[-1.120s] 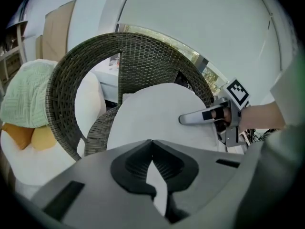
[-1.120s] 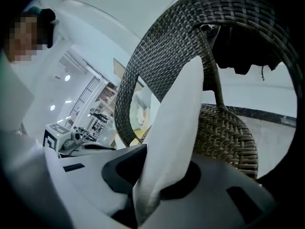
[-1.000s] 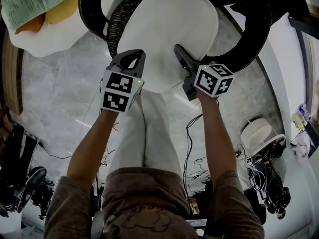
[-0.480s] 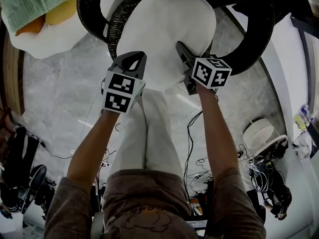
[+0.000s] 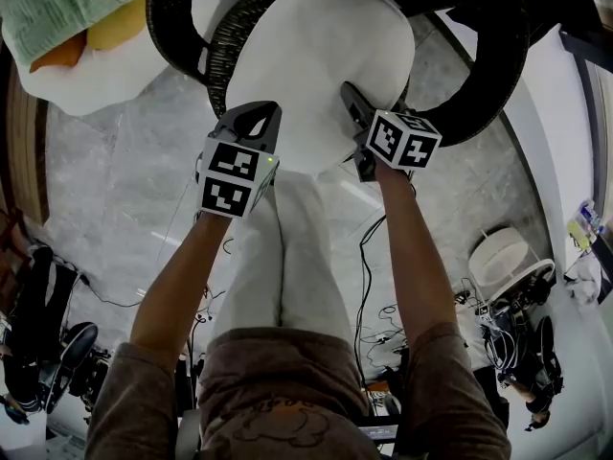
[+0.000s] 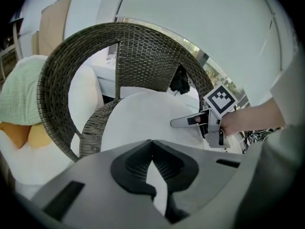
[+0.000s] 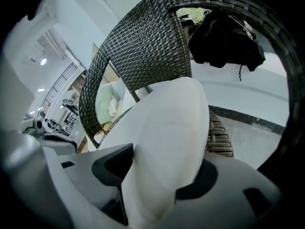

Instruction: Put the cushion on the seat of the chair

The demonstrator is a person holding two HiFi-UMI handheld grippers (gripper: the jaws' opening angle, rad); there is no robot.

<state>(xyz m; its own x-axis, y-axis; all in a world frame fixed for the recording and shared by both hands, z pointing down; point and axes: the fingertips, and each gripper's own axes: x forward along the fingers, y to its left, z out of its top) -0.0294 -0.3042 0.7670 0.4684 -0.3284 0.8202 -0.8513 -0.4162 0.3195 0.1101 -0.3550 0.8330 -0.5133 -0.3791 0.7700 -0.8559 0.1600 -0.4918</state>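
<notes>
A white cushion (image 5: 316,56) lies on the seat of a dark wicker chair (image 5: 222,46), its near edge toward me. My left gripper (image 5: 251,115) holds that edge at the left. In the left gripper view its jaws (image 6: 151,144) meet at the tips with white fabric pinched below. My right gripper (image 5: 351,101) is at the edge's right side, its jaws have just been opening, and they now stand wide. In the right gripper view the cushion (image 7: 171,128) bulges loosely between them (image 7: 164,165). The left gripper view shows the right gripper (image 6: 180,123) lying on the cushion (image 6: 138,123).
A green-covered pillow (image 5: 57,8) on white and orange cushions sits at the far left. A black garment (image 7: 224,32) hangs on the chair's back (image 7: 143,46). My legs (image 5: 287,257) stand right before the seat. Cables (image 5: 369,257) and gear lie on the floor.
The right gripper has sunk a little toward the seat along with the cushion's edge. The left gripper has stayed where it was.
</notes>
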